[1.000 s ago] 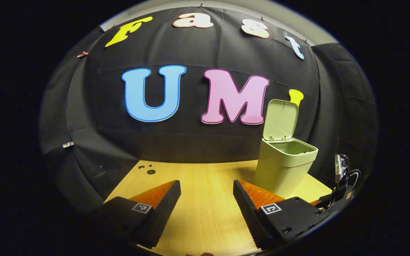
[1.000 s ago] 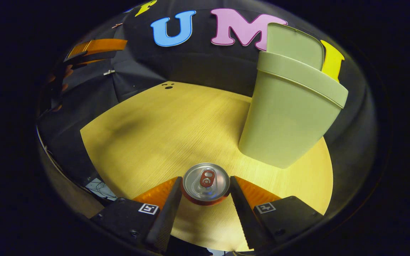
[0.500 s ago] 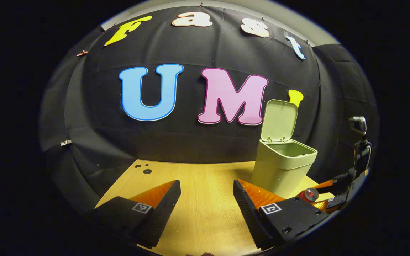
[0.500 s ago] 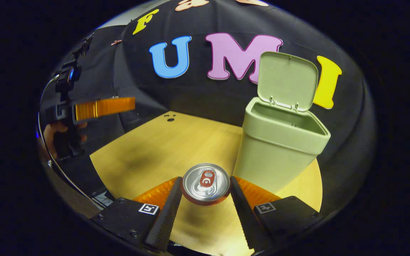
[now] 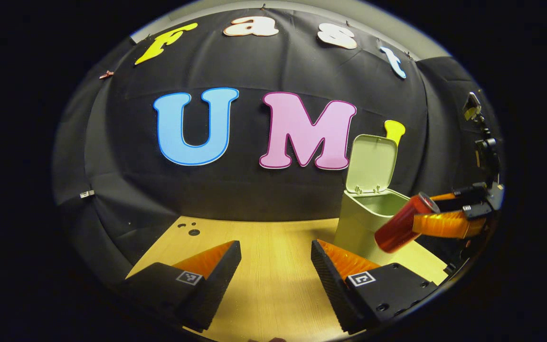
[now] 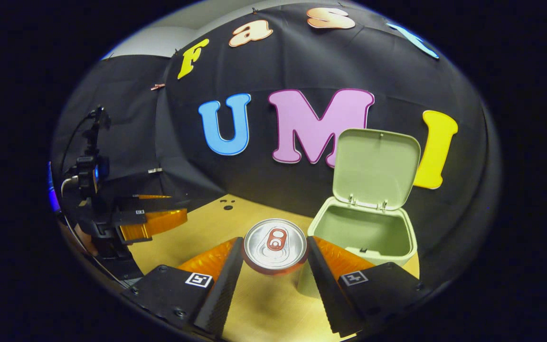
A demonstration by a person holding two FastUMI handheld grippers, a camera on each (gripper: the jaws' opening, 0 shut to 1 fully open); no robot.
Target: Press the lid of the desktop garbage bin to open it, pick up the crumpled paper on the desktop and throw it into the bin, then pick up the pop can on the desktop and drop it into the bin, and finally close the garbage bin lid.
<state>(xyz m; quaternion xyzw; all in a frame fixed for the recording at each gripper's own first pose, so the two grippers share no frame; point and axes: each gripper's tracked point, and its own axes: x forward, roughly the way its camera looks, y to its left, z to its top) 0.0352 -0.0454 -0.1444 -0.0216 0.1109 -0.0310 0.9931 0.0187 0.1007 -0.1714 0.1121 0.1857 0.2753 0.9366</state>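
Can point(image 6: 275, 244) sits clamped in the right gripper point(image 6: 273, 266) near the open bin point(image 6: 363, 232), undropped; lid point(image 6: 375, 168) unclosed; left gripper point(image 5: 276, 270) gapes empty.

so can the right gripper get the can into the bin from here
Probably yes. The right gripper is shut on the can, held in the air beside the bin. The lid stands upright, the opening looks clear, and the left gripper hangs off to the side.

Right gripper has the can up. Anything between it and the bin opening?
Nothing visible. The bin has its lid swung up and back, leaving the mouth open. The pop can, clamped in the right gripper, hangs in the air beside the rim. The left gripper sits open over the table, off to the side.
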